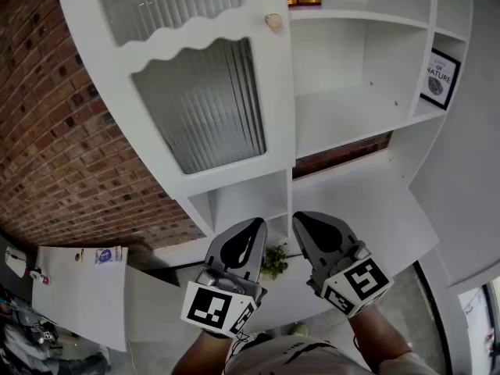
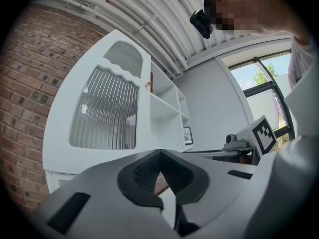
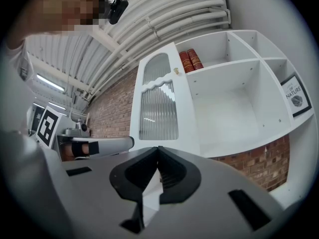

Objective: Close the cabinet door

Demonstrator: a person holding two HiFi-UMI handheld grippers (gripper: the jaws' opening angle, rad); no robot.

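Door (image 1: 203, 108) is up and ahead of both tools: tall ribbed-glass panel, long axis vertical, on the left half of the cabinet (image 1: 234, 201). Knob (image 1: 273, 21) sits at its top right edge, so hinges are probably on the left. Open shelves (image 1: 351, 61) start just right of that edge. Left tool (image 1: 254, 226) is clenched and empty, below the door face. Right tool (image 1: 301, 221) is also clenched and empty, below the shelves, just right of the door's edge line. Both are low, side by side and well clear of the panel. The knob edge lies roughly between them, left marginally nearer the face. Door looks flush or close to it, and I can't tell if a gap remains. Any further push should go on the knob side, straight in.
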